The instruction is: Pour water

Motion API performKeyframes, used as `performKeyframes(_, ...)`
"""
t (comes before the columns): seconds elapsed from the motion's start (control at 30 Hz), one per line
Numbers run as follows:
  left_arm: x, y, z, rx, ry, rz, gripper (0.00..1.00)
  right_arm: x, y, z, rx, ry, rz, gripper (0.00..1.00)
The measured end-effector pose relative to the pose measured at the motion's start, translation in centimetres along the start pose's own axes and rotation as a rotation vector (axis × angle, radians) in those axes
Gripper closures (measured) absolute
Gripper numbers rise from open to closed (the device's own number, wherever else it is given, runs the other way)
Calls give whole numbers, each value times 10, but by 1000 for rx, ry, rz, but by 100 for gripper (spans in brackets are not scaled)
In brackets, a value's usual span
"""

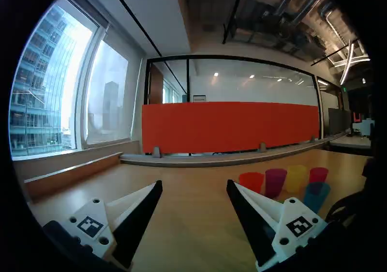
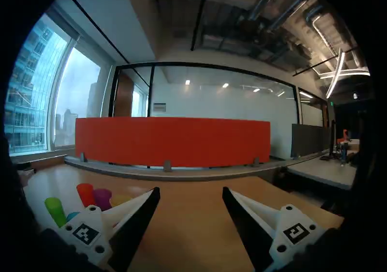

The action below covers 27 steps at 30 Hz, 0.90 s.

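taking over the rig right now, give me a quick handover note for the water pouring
Left gripper: open, empty, above the wooden table.
Right gripper: open, empty.
Coloured cups: clustered upright on the table, ahead between the two grippers, untouched.
Done: nothing gripped yet.
Left: grasp a cup and pour; which cup holds water cannot be told.

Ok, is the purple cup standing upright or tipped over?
Upright: the purple cup stands on the wooden table with its rim up. Whether it holds water, cannot tell.
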<state>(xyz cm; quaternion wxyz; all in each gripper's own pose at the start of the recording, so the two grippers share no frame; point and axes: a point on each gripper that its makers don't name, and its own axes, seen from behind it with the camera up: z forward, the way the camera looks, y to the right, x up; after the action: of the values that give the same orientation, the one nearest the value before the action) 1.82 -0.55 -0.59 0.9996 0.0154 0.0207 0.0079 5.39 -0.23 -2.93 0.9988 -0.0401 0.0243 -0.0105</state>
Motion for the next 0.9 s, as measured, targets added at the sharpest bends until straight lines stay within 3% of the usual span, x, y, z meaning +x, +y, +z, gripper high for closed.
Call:
performKeyframes(0.4, -15, 0, 3, -7, -24, -21, 1, 2, 1, -1, 3, -1, 4, 0)
performKeyframes(0.9, -18, 2, 5, -19, -35, -20, 1, -3, 4, -1, -4, -7, 10, 0)
